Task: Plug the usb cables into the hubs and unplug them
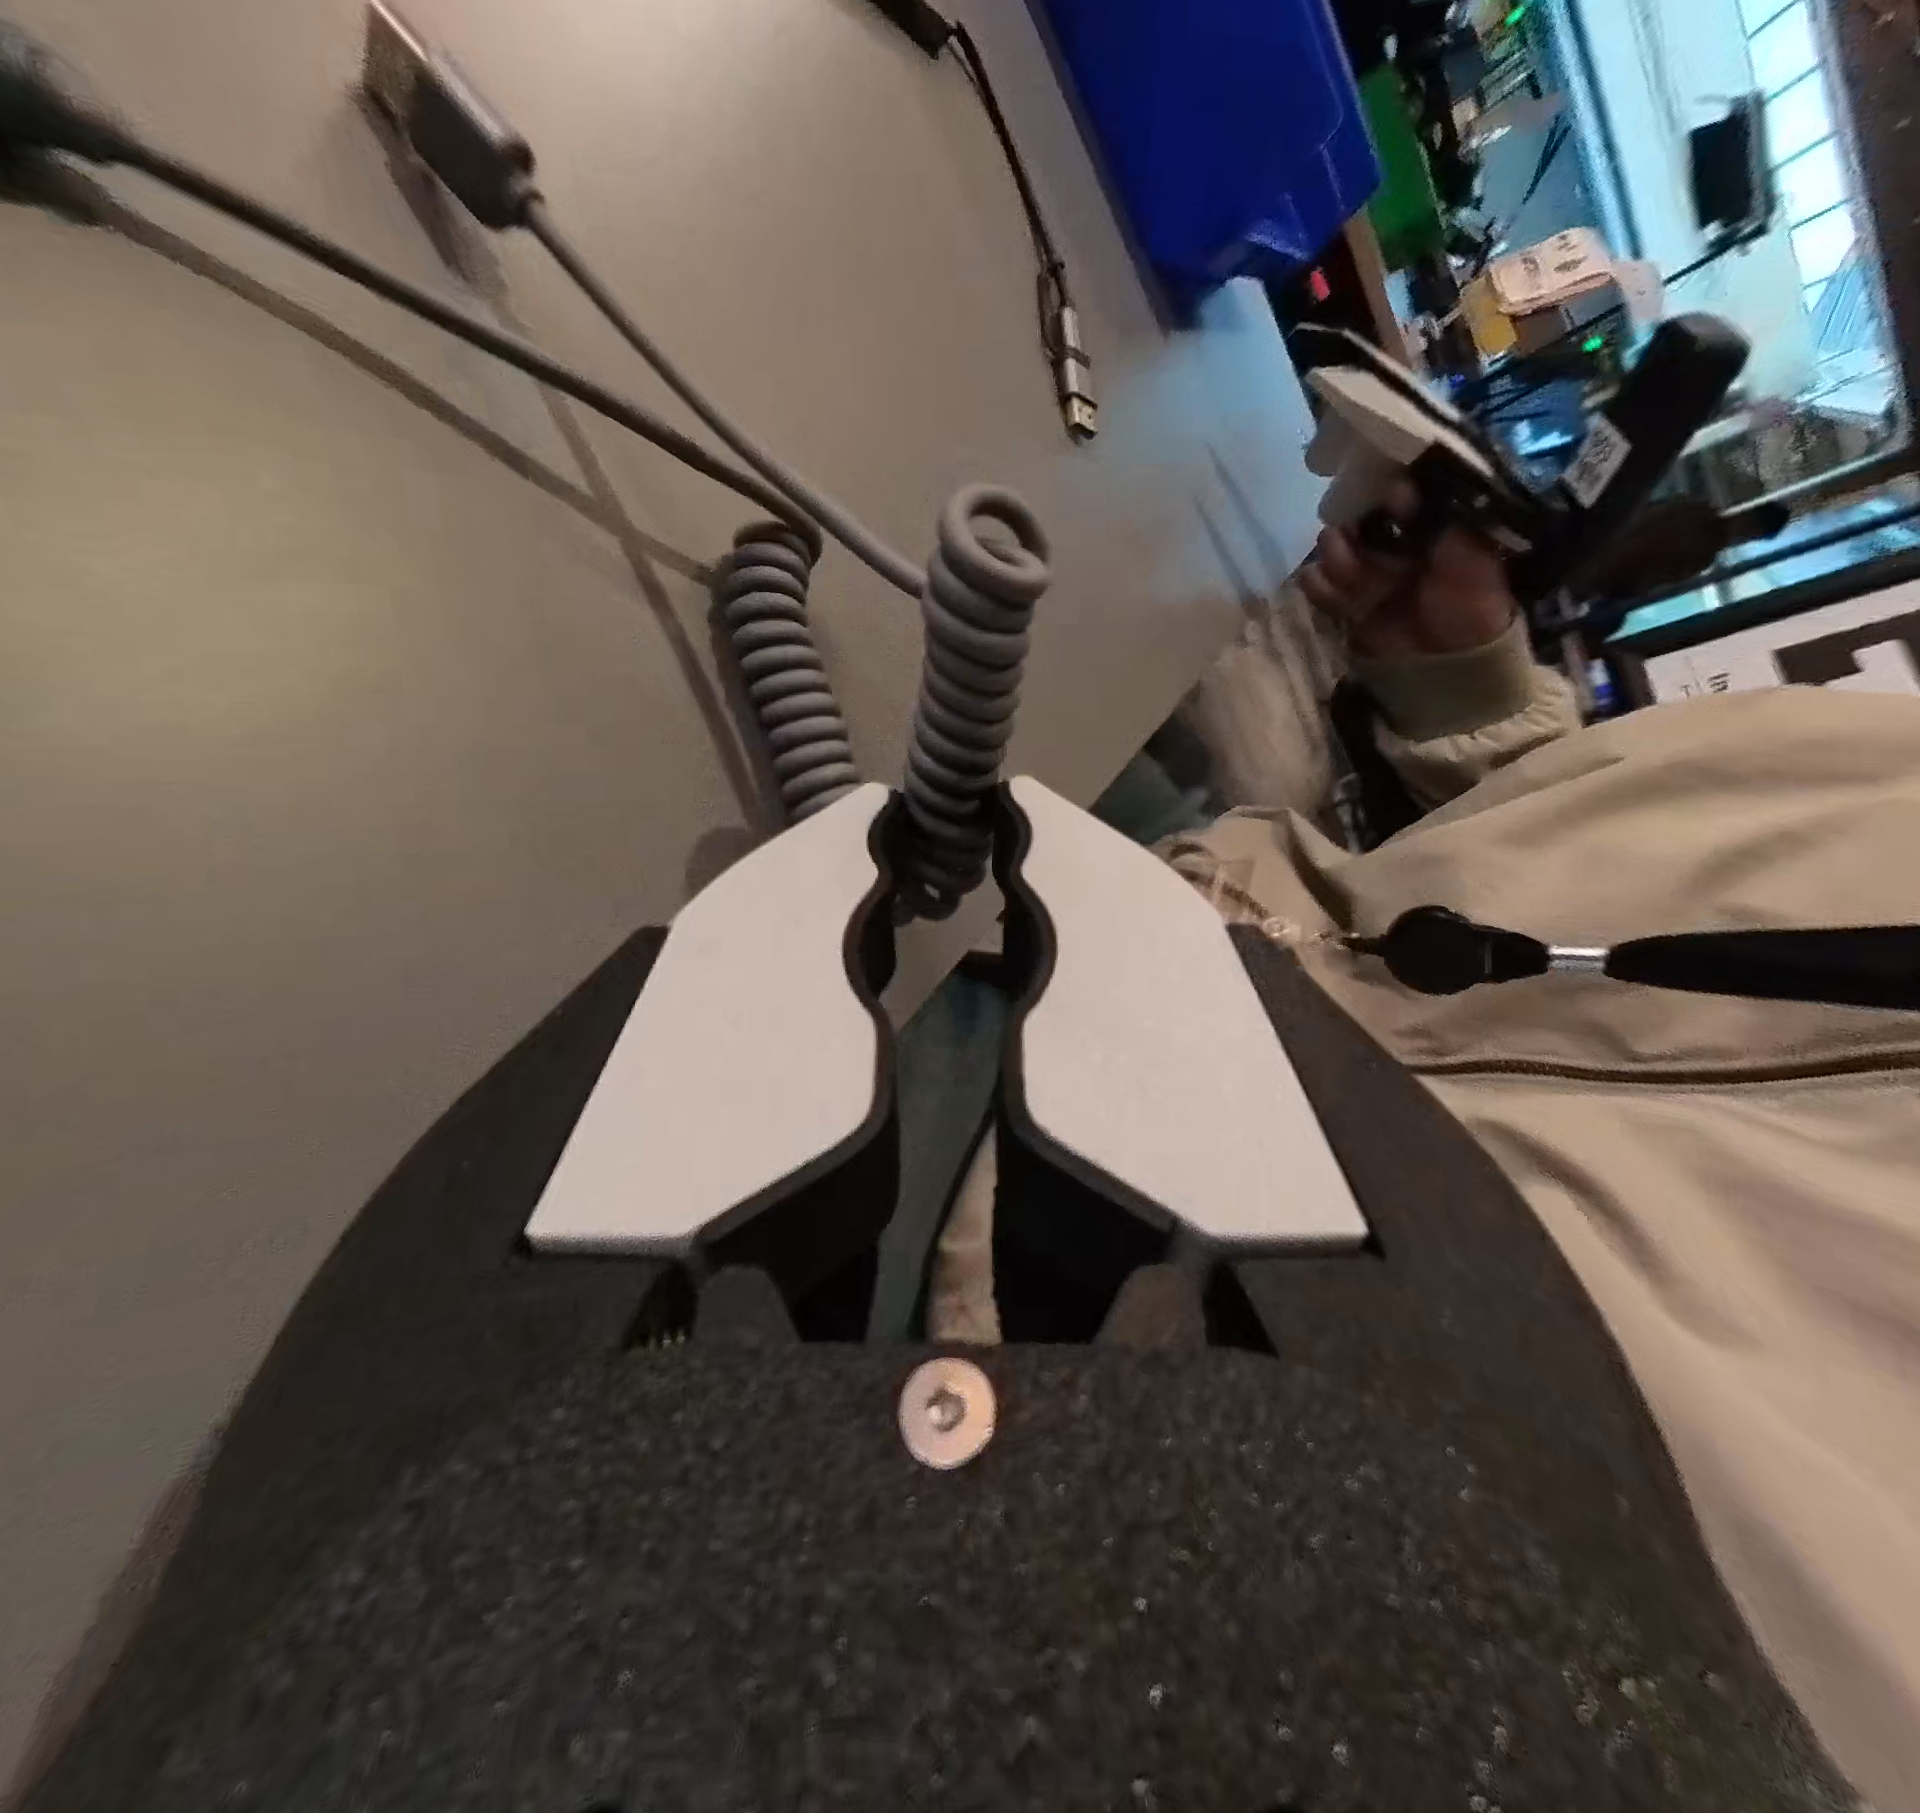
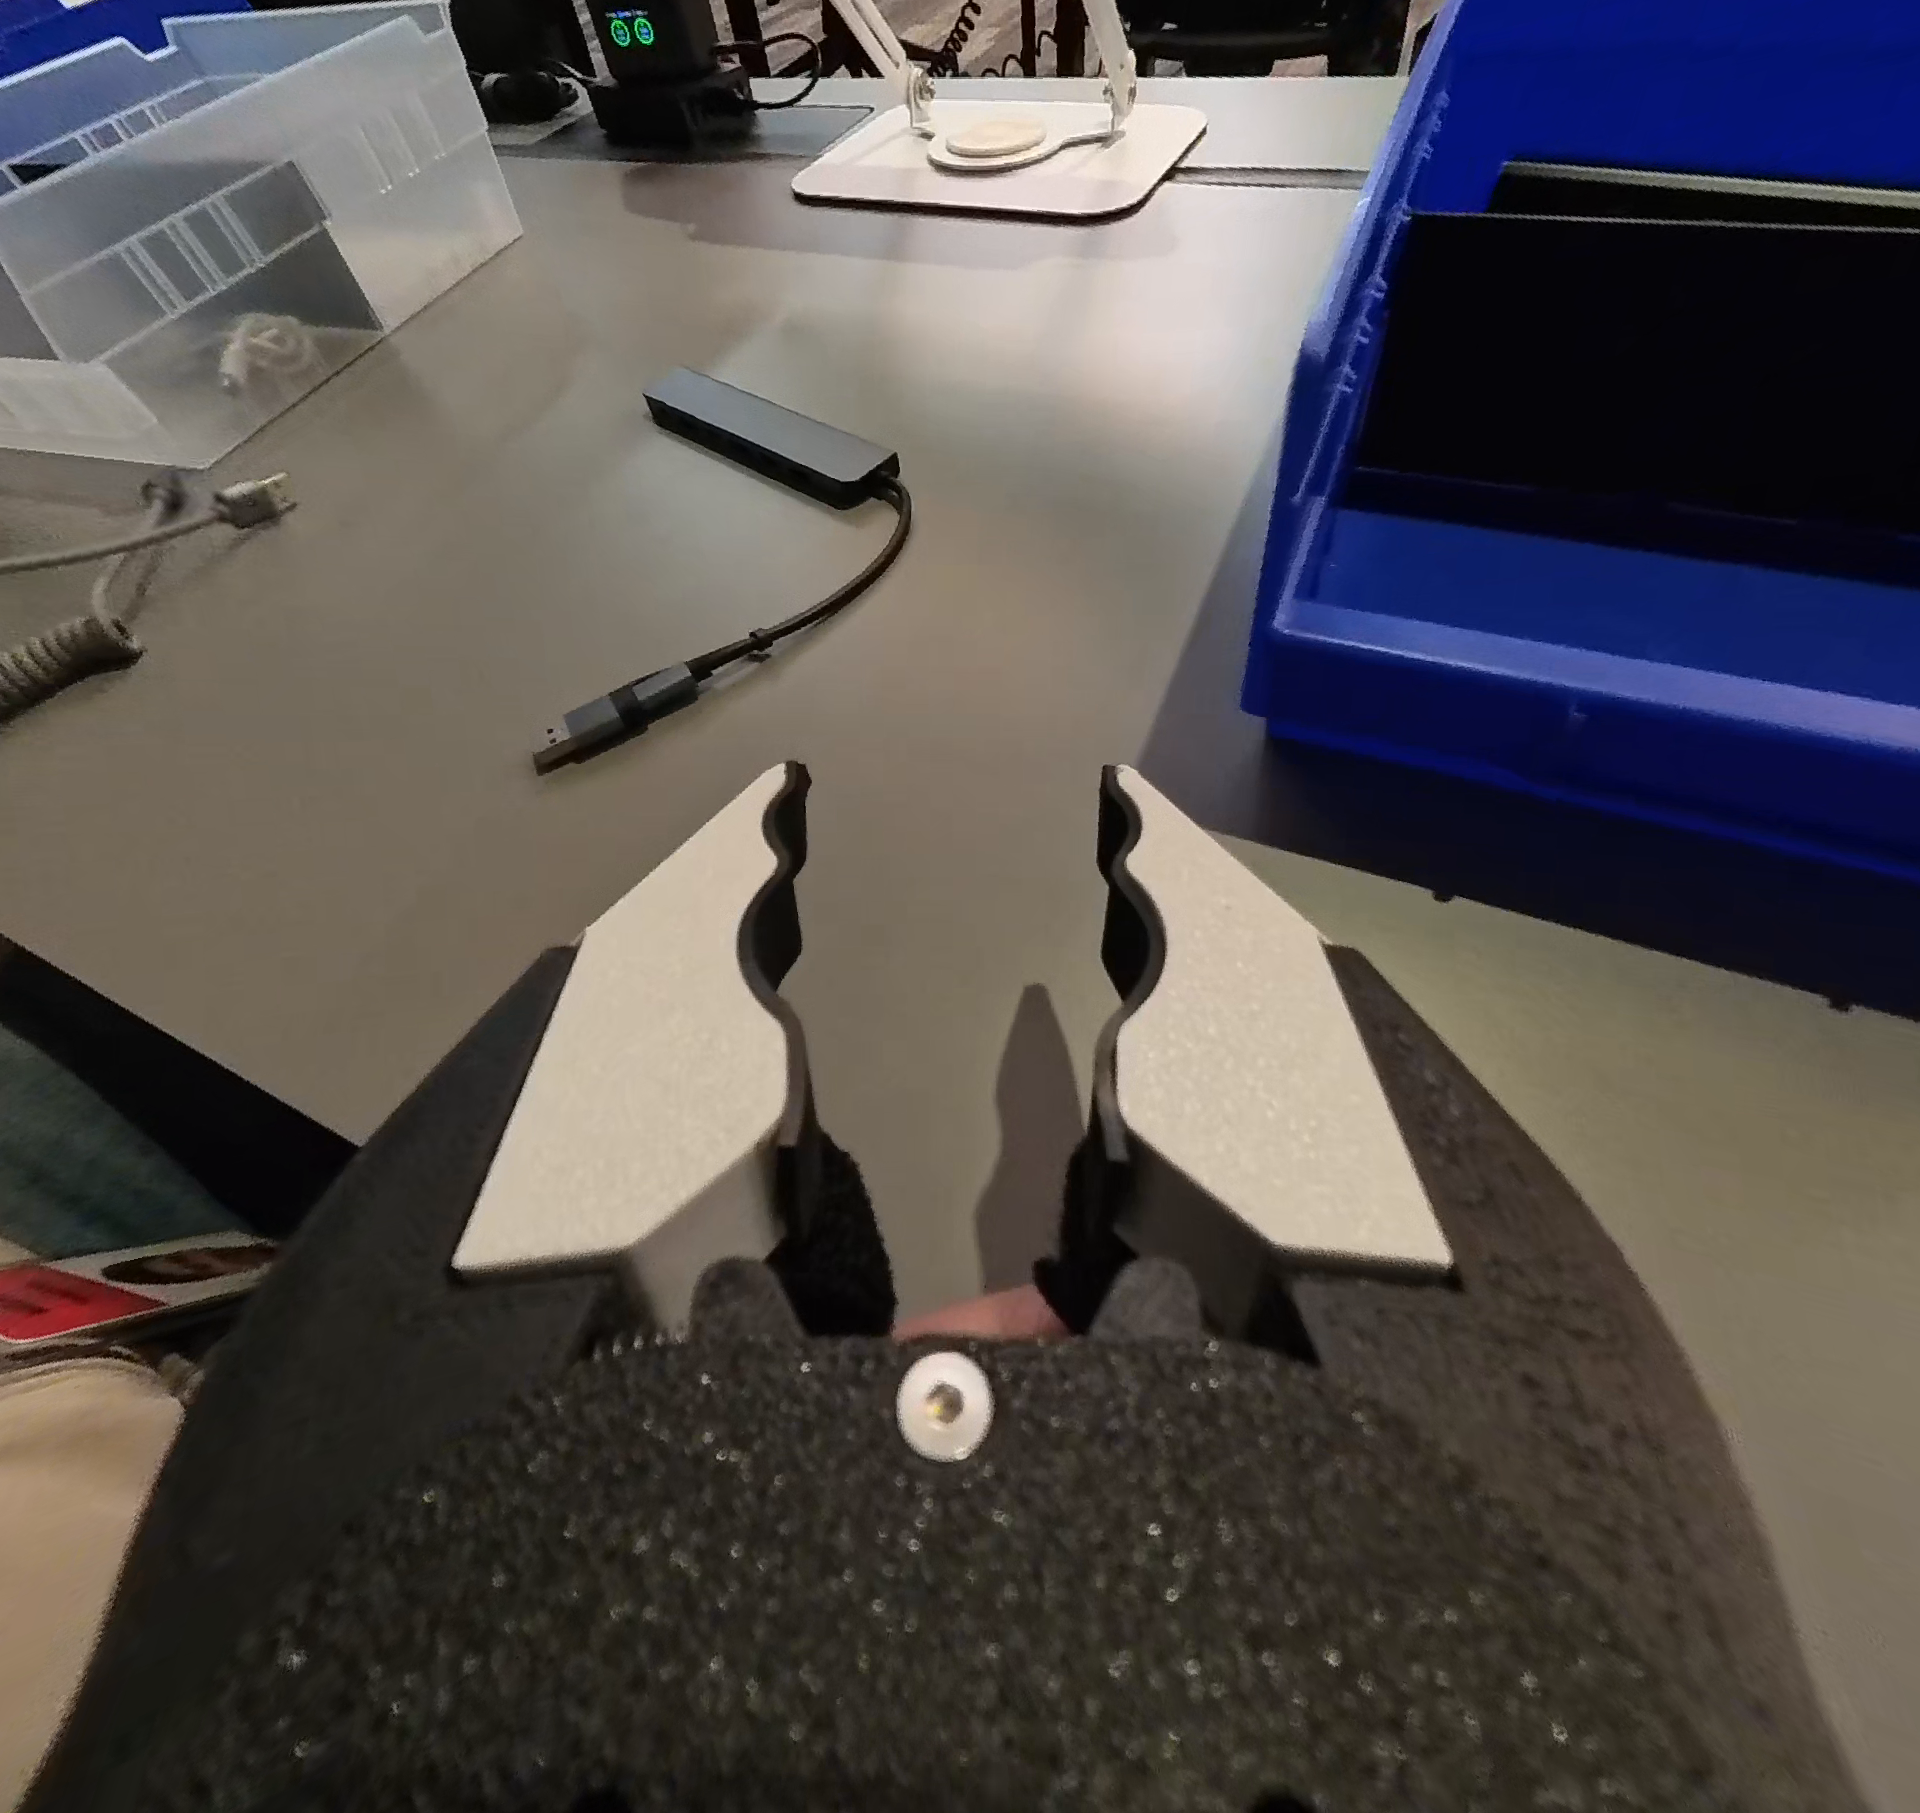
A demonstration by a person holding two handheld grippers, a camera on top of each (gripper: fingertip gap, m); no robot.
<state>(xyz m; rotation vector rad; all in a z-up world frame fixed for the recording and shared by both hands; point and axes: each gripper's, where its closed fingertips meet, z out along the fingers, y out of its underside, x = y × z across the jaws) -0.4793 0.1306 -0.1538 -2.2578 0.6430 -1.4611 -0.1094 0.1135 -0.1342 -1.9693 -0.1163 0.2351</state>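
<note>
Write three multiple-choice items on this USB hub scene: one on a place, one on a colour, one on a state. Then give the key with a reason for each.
1. Where does the black USB hub lie?
A. inside the blue bin
B. flat on the grey table
C. between the right gripper's fingers

2. What colour is the bin on the table's right side?
A. blue
B. red
C. white

3. What is the state of the left gripper?
A. wide open and empty
B. shut on the grey coiled cable
C. shut on the hub

Key:
1 B: the hub rests on the table, ahead of the open, empty right gripper.
2 A: its walls are plainly blue.
3 B: the grey coiled cable is pinched between its fingertips.
</note>
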